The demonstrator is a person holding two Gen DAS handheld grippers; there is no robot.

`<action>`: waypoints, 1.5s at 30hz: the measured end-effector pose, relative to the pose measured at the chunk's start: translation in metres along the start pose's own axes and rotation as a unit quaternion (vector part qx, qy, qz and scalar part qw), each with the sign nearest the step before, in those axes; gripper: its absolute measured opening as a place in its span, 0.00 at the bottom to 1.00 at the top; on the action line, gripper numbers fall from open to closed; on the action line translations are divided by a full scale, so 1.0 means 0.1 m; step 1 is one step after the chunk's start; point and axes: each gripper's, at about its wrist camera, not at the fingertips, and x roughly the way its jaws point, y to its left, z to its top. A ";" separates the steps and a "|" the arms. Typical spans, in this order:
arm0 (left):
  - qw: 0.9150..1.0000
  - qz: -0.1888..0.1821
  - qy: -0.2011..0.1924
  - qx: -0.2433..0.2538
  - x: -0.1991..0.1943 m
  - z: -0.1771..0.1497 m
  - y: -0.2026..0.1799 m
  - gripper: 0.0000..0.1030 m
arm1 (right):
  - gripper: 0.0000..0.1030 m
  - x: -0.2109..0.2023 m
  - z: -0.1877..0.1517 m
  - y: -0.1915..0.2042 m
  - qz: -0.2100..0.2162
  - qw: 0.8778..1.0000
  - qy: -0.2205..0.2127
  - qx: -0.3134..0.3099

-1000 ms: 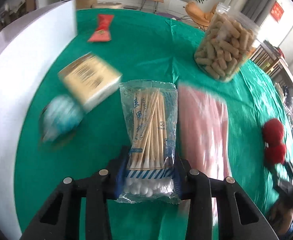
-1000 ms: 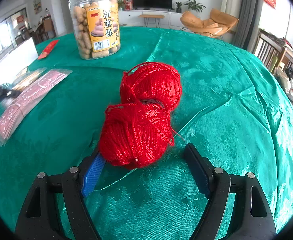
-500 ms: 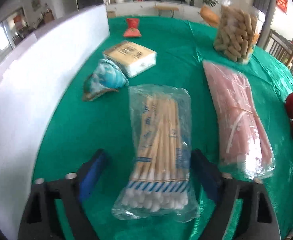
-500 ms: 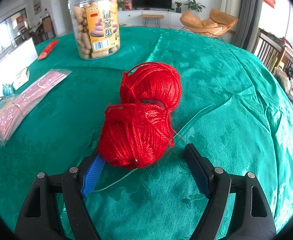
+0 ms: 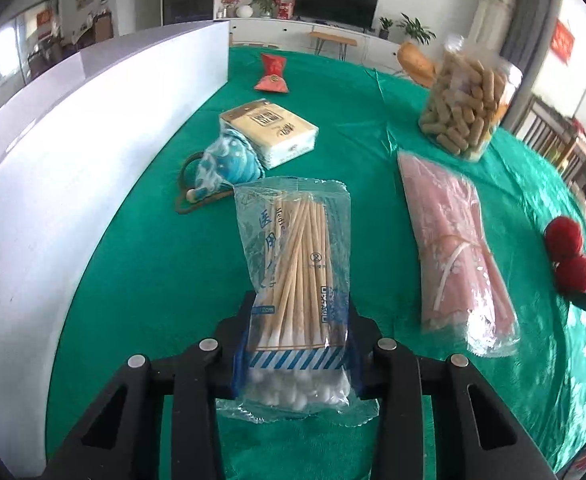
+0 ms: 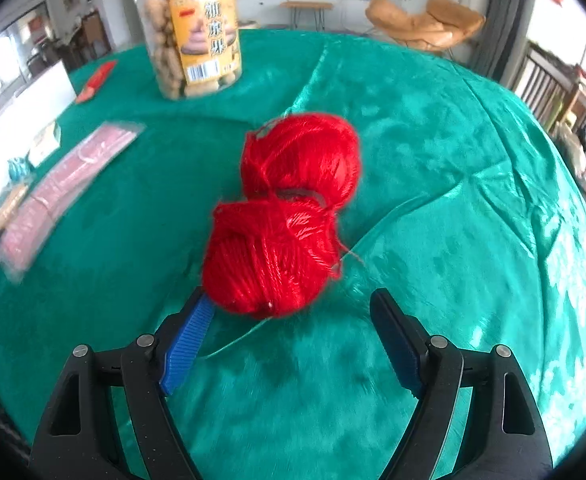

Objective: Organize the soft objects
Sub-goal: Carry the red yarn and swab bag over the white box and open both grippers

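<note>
1. Desk (image 5: 165,264), one, green cloth cover.
2. Pink packet (image 5: 453,248), one, flat, lengthwise beside the swabs.
3. Cotton swab bag (image 5: 297,280), one, clear plastic, wooden sticks; long axis runs away from the camera, cotton tips nearest. Left tool (image 5: 299,344) is clamped on its near end.
4. Red yarn balls (image 6: 285,220), two, touching, on the desk. Right tool (image 6: 293,336) gapes wide just before them.

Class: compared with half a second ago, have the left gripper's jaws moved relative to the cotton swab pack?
Yes. The left gripper was spread wide either side of the cotton swab pack; it now clamps the pack's lower end.
</note>
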 end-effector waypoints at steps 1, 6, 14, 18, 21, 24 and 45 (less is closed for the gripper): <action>1.000 -0.001 0.001 -0.003 0.01 0.00 0.00 0.36 | 0.80 -0.08 0.03 0.00 0.006 1.000 -0.008 0.003; 1.000 -0.003 0.000 -0.002 0.01 -0.01 -0.02 0.36 | 0.80 -0.05 0.34 0.05 -0.001 1.000 -0.008 0.020; 0.998 -0.045 -0.038 -0.036 -0.30 -0.03 0.11 0.36 | 0.41 0.24 0.39 0.13 -0.025 0.999 0.032 0.009; 0.994 -0.067 -0.065 -0.053 -0.65 -0.03 0.16 0.36 | 0.41 -0.14 0.40 0.54 0.024 0.999 -0.005 -0.028; 0.990 -0.083 -0.098 -0.066 -1.01 0.11 0.28 0.36 | 0.41 -0.44 0.58 1.05 0.071 0.995 -0.039 -0.066; 0.985 -0.073 -0.131 -0.089 -1.37 0.31 0.58 0.36 | 0.41 -0.69 0.83 1.72 0.120 0.983 -0.074 -0.116; 0.948 0.224 -0.093 -0.207 -1.61 0.27 3.01 0.98 | 0.67 -0.63 0.76 5.05 0.324 0.907 0.018 -0.269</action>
